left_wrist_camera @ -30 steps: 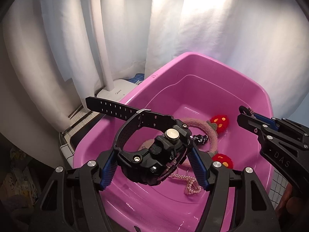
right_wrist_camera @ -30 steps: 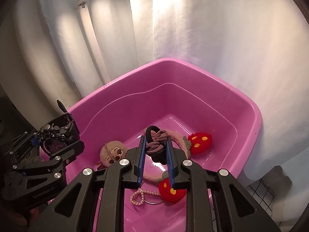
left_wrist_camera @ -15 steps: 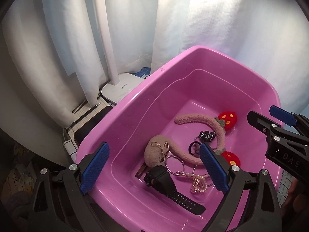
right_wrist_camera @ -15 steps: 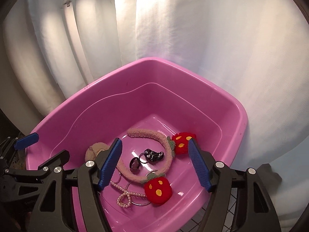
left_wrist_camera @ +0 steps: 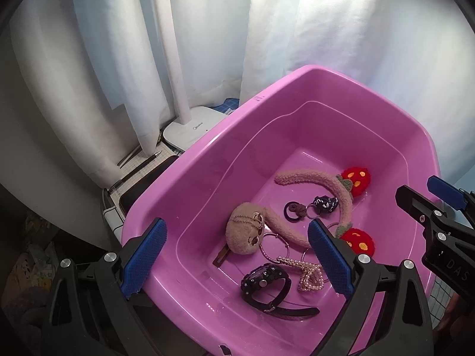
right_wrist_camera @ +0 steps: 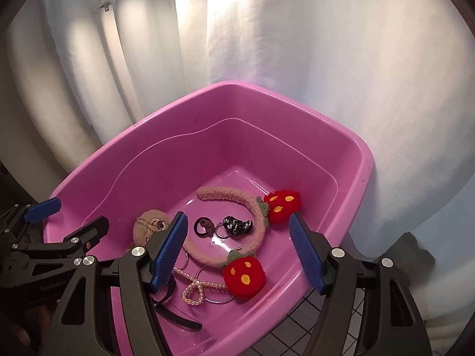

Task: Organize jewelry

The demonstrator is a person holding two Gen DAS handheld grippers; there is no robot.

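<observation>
Now one pink tub (left_wrist_camera: 190,178), with both grippers above its near edge. Left gripper (left_wrist_camera: 237,255) spread wide, released, gripping nothing; right gripper (right_wrist_camera: 237,249) parted too, empty. On the tub floor, below and between the jaws: one plush headband (left_wrist_camera: 326,184) with two red strawberries, one plush toy (left_wrist_camera: 246,234), one black watch (left_wrist_camera: 264,284) toward the near wall, one pearl string (left_wrist_camera: 308,273), one hair tie (left_wrist_camera: 292,212).

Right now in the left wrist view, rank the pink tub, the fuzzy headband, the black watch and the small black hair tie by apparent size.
1. Pink tub
2. Fuzzy headband
3. Black watch, though it lies nearer the camera, so its lead is unsure
4. Small black hair tie
</observation>
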